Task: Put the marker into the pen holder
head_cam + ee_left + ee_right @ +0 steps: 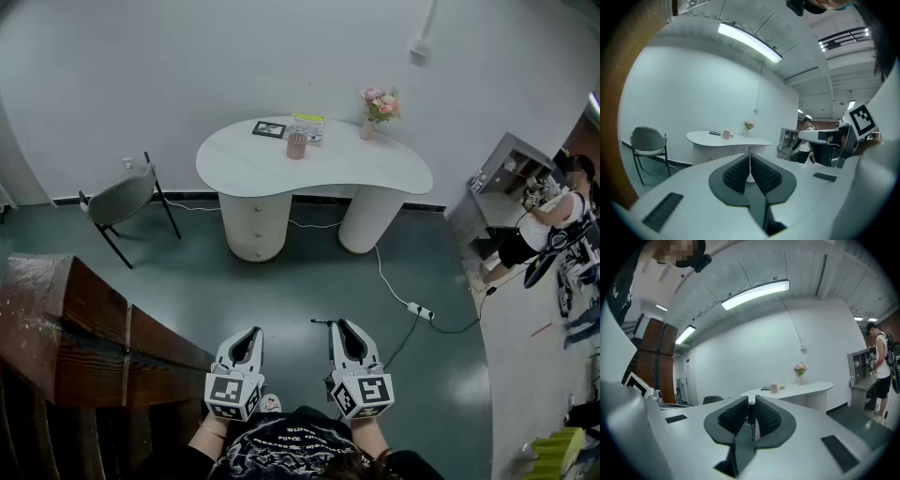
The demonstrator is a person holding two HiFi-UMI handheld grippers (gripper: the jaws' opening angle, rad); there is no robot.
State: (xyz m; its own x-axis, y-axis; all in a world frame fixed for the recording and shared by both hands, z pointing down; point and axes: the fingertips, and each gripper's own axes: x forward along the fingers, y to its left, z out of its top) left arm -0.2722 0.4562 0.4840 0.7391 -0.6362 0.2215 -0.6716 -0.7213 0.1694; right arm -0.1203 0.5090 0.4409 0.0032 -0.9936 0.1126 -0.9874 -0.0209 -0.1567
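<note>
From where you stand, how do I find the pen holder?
Look at the white curvy table by the far wall. Near its back edge, left of the flower vase, stands the pen holder. It is the only small pink cup, beside a black square card.

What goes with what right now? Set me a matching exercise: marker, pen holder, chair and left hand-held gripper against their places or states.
Things:
1. marker
2. pen holder
3. chair
4. left hand-held gripper

Places or states:
A. on the floor, left of the table
B. jaws together, nothing between them
C. clamped in the right hand-held gripper
D. pink, standing on the table

Pairs: 1-C, 2-D, 3-A, 4-B.
</note>
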